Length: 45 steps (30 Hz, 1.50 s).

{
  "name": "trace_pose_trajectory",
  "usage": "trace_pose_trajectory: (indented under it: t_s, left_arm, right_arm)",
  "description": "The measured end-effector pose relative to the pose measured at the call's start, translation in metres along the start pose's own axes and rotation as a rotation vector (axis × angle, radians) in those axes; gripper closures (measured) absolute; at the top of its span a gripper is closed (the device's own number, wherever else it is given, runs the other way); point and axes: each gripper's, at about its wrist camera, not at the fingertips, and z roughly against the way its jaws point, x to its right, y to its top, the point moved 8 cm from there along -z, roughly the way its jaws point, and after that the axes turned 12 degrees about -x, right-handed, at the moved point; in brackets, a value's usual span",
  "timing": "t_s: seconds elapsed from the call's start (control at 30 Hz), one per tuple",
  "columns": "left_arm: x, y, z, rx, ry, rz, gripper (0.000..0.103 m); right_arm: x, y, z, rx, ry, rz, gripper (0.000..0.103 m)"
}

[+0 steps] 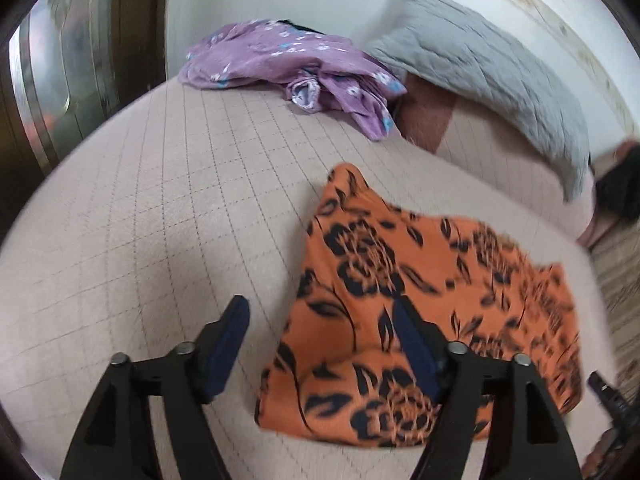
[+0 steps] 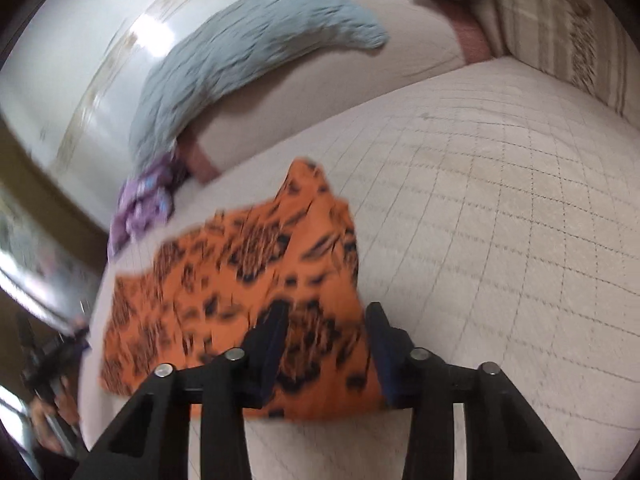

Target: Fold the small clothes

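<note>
1. My left gripper [image 1: 320,322] is spread wide with nothing between its blue pads. Its left finger hangs over bare bed cover [image 1: 160,208], while its right finger sits over the near-left part of the orange cloth [image 1: 420,280]. I can't tell whether that finger touches the fabric or merely hovers above it.

2. In the left wrist view, the orange cloth with black flowers lies from my 12 o'clock round to 3 o'clock. It looks partly folded: a peak points away toward 12 and a thick rounded edge faces me. Its long axis runs roughly crosswise to my fingers, from the near-left edge out toward the right.

3. A crumpled purple garment [image 1: 296,64] waits well apart at 12 o'clock, beside a grey quilt [image 1: 480,64] at 1 o'clock.

4. My right gripper [image 2: 326,320] is also released, holding nothing. In the right wrist view, its fingers straddle the near-right corner of the orange cloth [image 2: 240,272], with fabric showing in the gap between them.

5. From this side, the cloth spreads from 12 round to 9 o'clock, so its bulk lies to the left of my right gripper.

6. My judgement: each gripper stands near one end of the near edge, about equally close. The coming fold turns on pinching both near corners and carrying them along the short axis toward the peak.
</note>
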Motion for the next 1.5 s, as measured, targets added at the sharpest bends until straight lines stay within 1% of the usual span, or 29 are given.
trace_pose_trajectory:
  t_s: [0.07, 0.1, 0.17, 0.23, 0.27, 0.3, 0.37, 0.4, 0.5, 0.57, 0.63, 0.67, 0.73, 0.77, 0.83, 0.9, 0.97, 1.03, 1.1, 1.13, 1.17, 1.2, 1.23, 1.3, 1.33, 1.43, 1.5]
  left_arm:
    - [0.009, -0.014, -0.002, -0.014, 0.044, -0.042, 0.024]
    - [0.011, -0.023, -0.006, -0.033, 0.069, -0.057, 0.02]
    - [0.011, -0.038, -0.015, -0.076, 0.109, -0.071, 0.016]
    - [0.005, -0.046, -0.034, -0.121, 0.162, -0.08, 0.016]
    - [0.0, -0.051, -0.045, -0.151, 0.187, -0.078, 0.012]
    - [-0.006, -0.056, -0.057, -0.183, 0.173, -0.057, 0.007]
    - [-0.018, -0.057, -0.056, -0.166, 0.106, 0.036, 0.004]
    - [-0.021, -0.057, -0.053, -0.169, 0.1, 0.056, 0.004]
    - [-0.024, -0.066, -0.048, -0.167, 0.138, 0.068, 0.004]
    - [-0.019, -0.074, -0.04, -0.16, 0.168, 0.059, 0.005]
    - [-0.003, -0.078, -0.028, -0.116, 0.194, 0.01, 0.005]
    - [0.006, -0.077, -0.019, -0.083, 0.193, -0.018, 0.005]
    - [0.016, -0.072, -0.008, -0.043, 0.166, -0.033, 0.005]
    - [0.021, -0.069, -0.004, -0.026, 0.149, -0.03, 0.005]
    - [0.026, -0.061, -0.004, -0.01, 0.114, -0.008, 0.005]
    - [0.03, -0.056, -0.015, -0.036, 0.106, 0.005, 0.005]
    - [0.035, -0.057, -0.032, -0.077, 0.119, 0.0, 0.005]
    - [0.039, -0.061, -0.049, -0.095, 0.173, -0.053, 0.005]
    - [0.047, -0.068, -0.066, -0.101, 0.251, -0.143, 0.004]
    - [0.05, -0.071, -0.07, -0.096, 0.284, -0.179, 0.003]
    - [0.054, -0.07, -0.069, -0.071, 0.298, -0.2, 0.002]
    - [0.055, -0.07, -0.069, -0.066, 0.297, -0.209, 0.002]
    - [0.054, -0.071, -0.069, -0.071, 0.286, -0.208, 0.002]
    - [0.052, -0.074, -0.067, -0.072, 0.255, -0.204, 0.002]
    - [0.052, -0.077, -0.065, -0.067, 0.254, -0.212, 0.002]
    - [0.059, -0.089, -0.054, -0.025, 0.281, -0.249, 0.002]
    - [0.071, -0.096, -0.049, -0.003, 0.293, -0.272, 0.003]
  right_arm:
    - [-0.008, -0.008, 0.0, 0.001, -0.023, 0.046, 0.061]
    - [-0.012, -0.01, -0.001, -0.001, -0.022, 0.057, 0.061]
    - [-0.017, -0.011, -0.008, -0.022, -0.013, 0.045, 0.061]
    - [-0.018, -0.016, -0.029, -0.099, -0.015, 0.033, 0.06]
    - [-0.016, -0.021, -0.043, -0.15, -0.04, 0.038, 0.06]
    - [-0.015, -0.021, -0.05, -0.148, -0.062, 0.046, 0.059]
    - [-0.019, -0.02, -0.051, -0.117, -0.089, 0.077, 0.055]
    - [-0.023, -0.021, -0.051, -0.124, -0.102, 0.097, 0.049]
    - [-0.027, -0.027, -0.05, -0.11, -0.144, 0.148, 0.048]
    - [-0.029, -0.028, -0.046, -0.11, -0.16, 0.151, 0.048]
    - [-0.035, -0.028, -0.04, -0.101, -0.171, 0.175, 0.047]
    - [-0.041, -0.027, -0.037, -0.09, -0.168, 0.192, 0.047]
    - [-0.053, -0.021, -0.029, -0.054, -0.169, 0.212, 0.047]
    - [-0.062, -0.017, -0.026, -0.039, -0.144, 0.225, 0.047]
    - [-0.084, -0.01, -0.019, -0.015, -0.065, 0.249, 0.047]
    - [-0.102, -0.006, -0.017, 0.003, -0.02, 0.269, 0.047]
    - [-0.114, -0.007, -0.025, -0.022, 0.013, 0.272, 0.047]
    - [-0.12, -0.011, -0.037, -0.053, 0.021, 0.275, 0.047]
    - [-0.119, -0.016, -0.053, -0.099, 0.001, 0.278, 0.047]
    - [-0.116, -0.021, -0.065, -0.145, -0.016, 0.274, 0.047]
    - [-0.111, -0.026, -0.078, -0.199, -0.033, 0.264, 0.047]
    - [-0.106, -0.03, -0.087, -0.221, -0.044, 0.262, 0.047]
    - [-0.108, -0.03, -0.085, -0.19, -0.048, 0.279, 0.047]
    - [-0.112, -0.031, -0.083, -0.194, -0.077, 0.317, 0.047]
    - [-0.112, -0.032, -0.082, -0.191, -0.08, 0.321, 0.047]
    - [-0.113, -0.034, -0.079, -0.177, -0.08, 0.317, 0.047]
    - [-0.117, -0.035, -0.072, -0.16, -0.07, 0.327, 0.047]
